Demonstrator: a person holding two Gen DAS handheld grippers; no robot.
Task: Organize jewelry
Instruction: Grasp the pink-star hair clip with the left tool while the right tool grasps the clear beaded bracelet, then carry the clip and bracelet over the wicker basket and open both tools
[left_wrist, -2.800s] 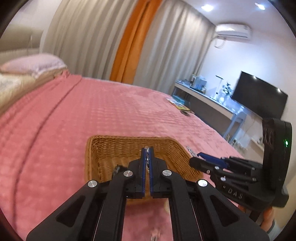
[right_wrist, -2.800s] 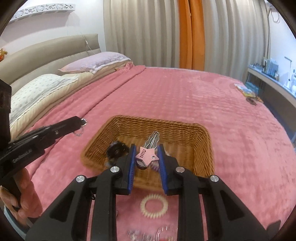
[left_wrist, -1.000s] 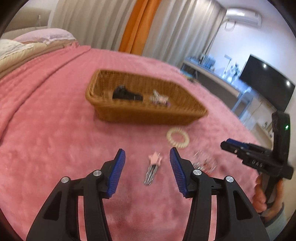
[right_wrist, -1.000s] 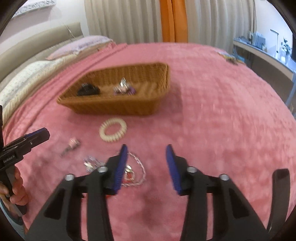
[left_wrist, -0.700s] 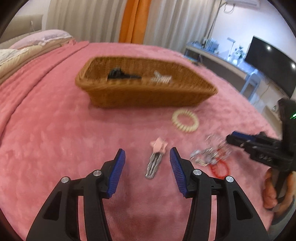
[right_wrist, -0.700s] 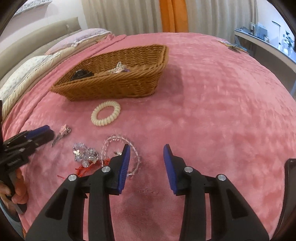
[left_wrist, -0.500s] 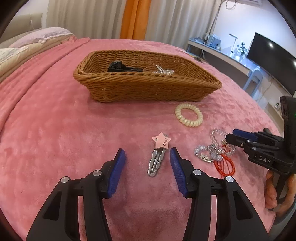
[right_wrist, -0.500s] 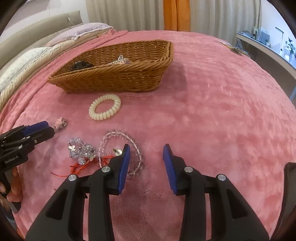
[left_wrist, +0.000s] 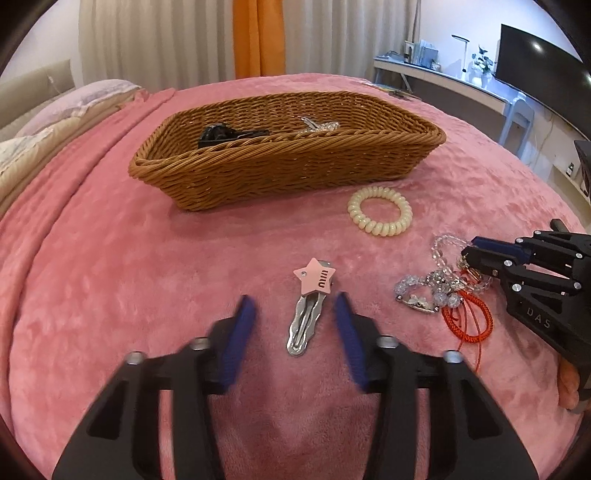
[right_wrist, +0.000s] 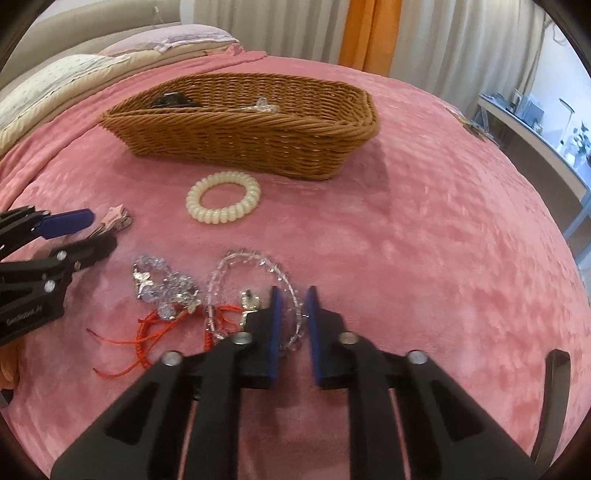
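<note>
Left tongs (left_wrist: 293, 317) stand spread around the light, stiff star hair clip (left_wrist: 309, 304), best pinched across its slippery metal body, while right tongs (right_wrist: 293, 314) are half closed around the fragile bead bracelet (right_wrist: 255, 295).

Star hair clip (left_wrist: 309, 306), bracelets (right_wrist: 236, 295) beside wicker basket (left_wrist: 288, 173)

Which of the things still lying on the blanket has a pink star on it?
The silver hair clip, lying between the left tool's open fingers. The cream coil hair tie and the clear bead bracelet have no star.
</note>
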